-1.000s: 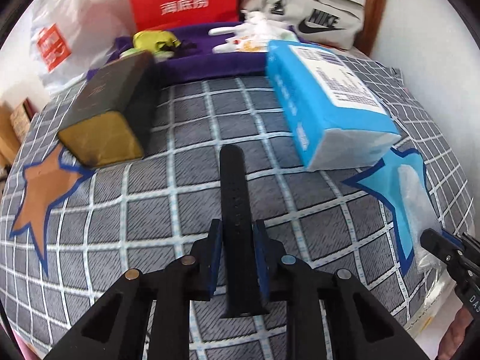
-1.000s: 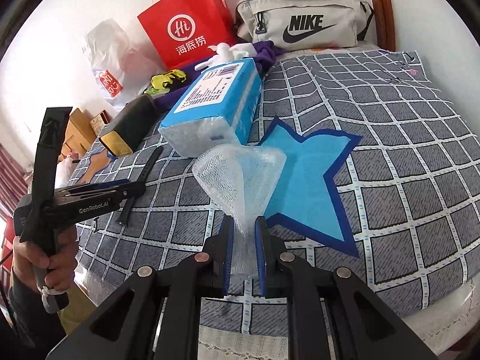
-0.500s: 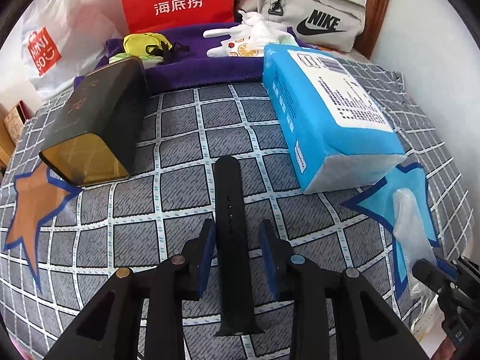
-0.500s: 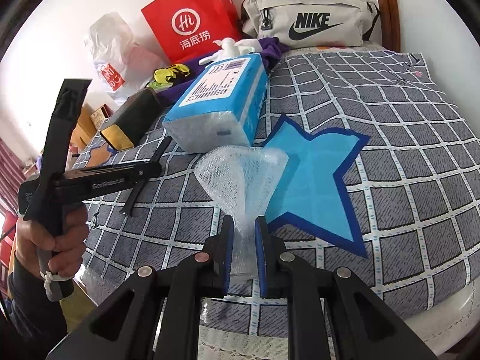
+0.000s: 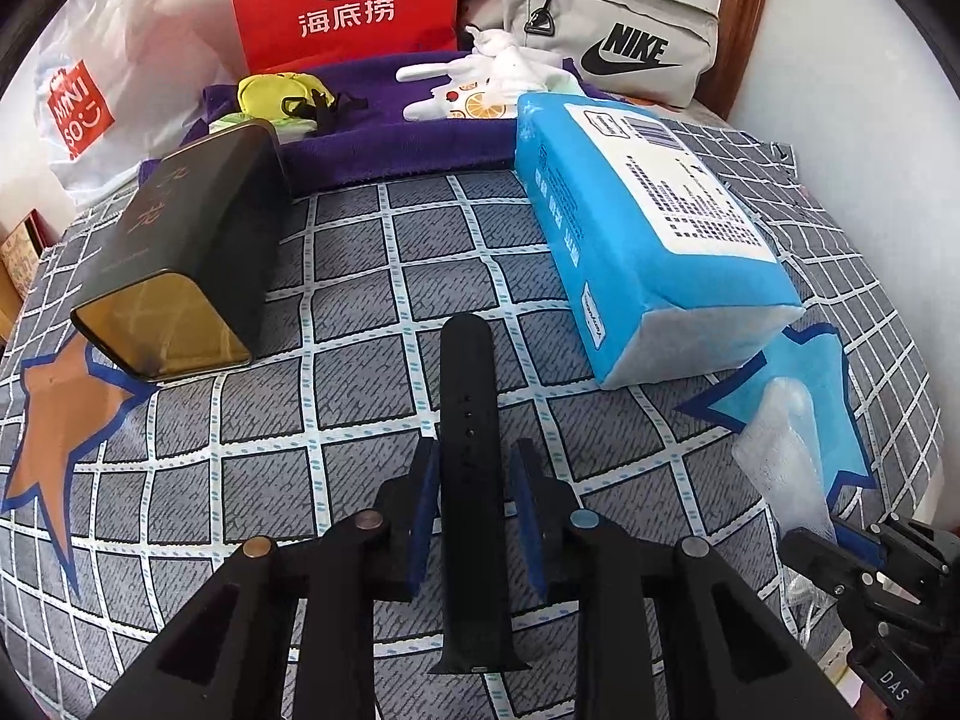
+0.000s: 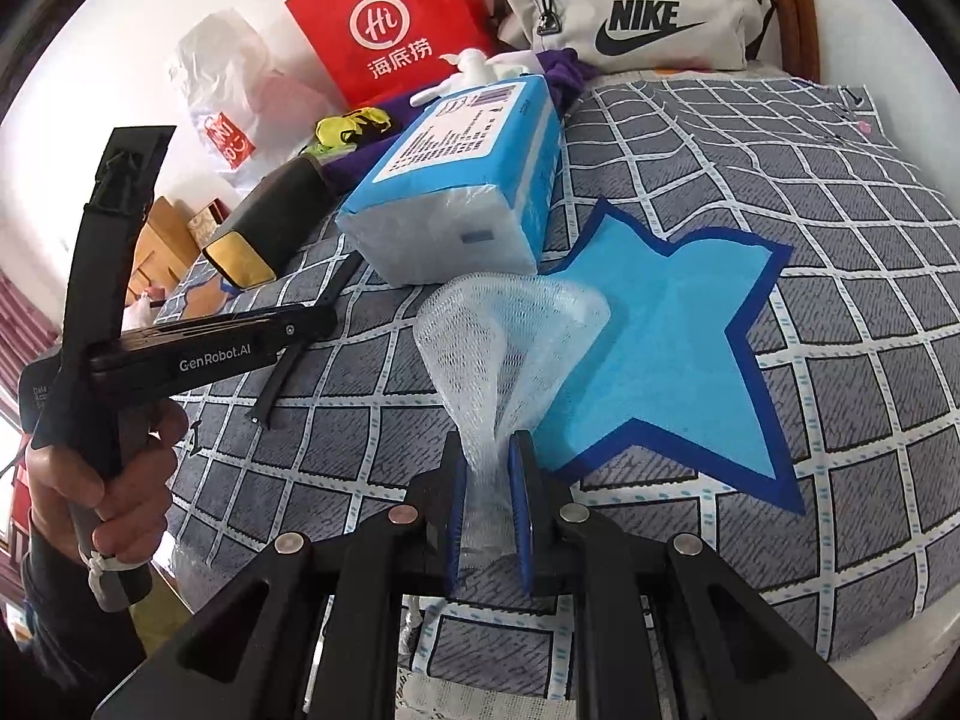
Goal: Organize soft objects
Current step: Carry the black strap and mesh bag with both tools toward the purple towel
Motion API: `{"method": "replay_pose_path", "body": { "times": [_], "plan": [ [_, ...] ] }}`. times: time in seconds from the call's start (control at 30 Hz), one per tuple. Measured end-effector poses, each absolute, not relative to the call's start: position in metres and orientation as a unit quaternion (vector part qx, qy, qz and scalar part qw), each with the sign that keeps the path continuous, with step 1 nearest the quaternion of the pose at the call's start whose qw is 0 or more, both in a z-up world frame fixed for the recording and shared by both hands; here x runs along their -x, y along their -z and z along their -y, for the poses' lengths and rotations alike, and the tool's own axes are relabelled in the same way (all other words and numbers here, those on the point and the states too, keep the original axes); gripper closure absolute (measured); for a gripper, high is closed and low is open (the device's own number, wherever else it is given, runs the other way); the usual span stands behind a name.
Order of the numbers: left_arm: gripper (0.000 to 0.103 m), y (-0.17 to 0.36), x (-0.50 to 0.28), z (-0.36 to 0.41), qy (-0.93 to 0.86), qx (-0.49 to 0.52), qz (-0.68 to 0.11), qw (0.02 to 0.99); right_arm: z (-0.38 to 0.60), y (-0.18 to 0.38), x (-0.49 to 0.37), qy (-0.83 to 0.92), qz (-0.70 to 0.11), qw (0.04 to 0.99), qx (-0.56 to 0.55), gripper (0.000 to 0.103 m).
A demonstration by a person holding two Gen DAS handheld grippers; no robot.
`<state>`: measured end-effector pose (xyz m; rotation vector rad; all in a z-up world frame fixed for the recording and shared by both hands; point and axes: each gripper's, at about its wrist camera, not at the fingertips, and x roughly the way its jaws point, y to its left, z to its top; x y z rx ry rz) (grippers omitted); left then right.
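**Left jaws reopened around watch strap; mesh held in right**

Left hand-held gripper (image 5: 474, 516): jaws opened, then just closed in partway; black watch strap (image 5: 467, 420) lies between them on the bed (image 5: 360, 276), right pad visibly clear. Strap likely released near the front edge. Right hand-held gripper (image 6: 487, 504) stays clamped on white mesh sleeve (image 6: 510, 354), beside the blue tissue pack (image 6: 474, 180).

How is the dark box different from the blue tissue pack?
The dark box is blackish with a shiny gold end; the tissue pack is bright blue with a white label. The box looks hard and smooth, the pack soft and crinkly. The pack looks bigger than the box. Both lie lengthwise on the checked bedspread.
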<state>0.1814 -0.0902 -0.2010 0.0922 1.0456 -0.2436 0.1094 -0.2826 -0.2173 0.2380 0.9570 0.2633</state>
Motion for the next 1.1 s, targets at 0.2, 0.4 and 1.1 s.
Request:
{"method": "replay_pose_path", "body": {
  "times": [0.2,0.4,1.1],
  "plan": [
    [0.079,0.200,-0.179,0.089,0.118,-0.033,-0.492,0.862,0.283,0.218,-0.111,-0.120,-0.455,0.874,-0.124,0.088],
    [0.080,0.200,-0.180,0.089,0.117,-0.028,-0.493,0.862,0.290,0.219,-0.119,-0.134,-0.464,0.863,-0.149,0.088],
    [0.084,0.195,-0.165,0.057,0.120,0.015,-0.514,0.849,0.264,0.211,-0.116,-0.110,-0.485,0.862,-0.100,0.094]
  ]
}}
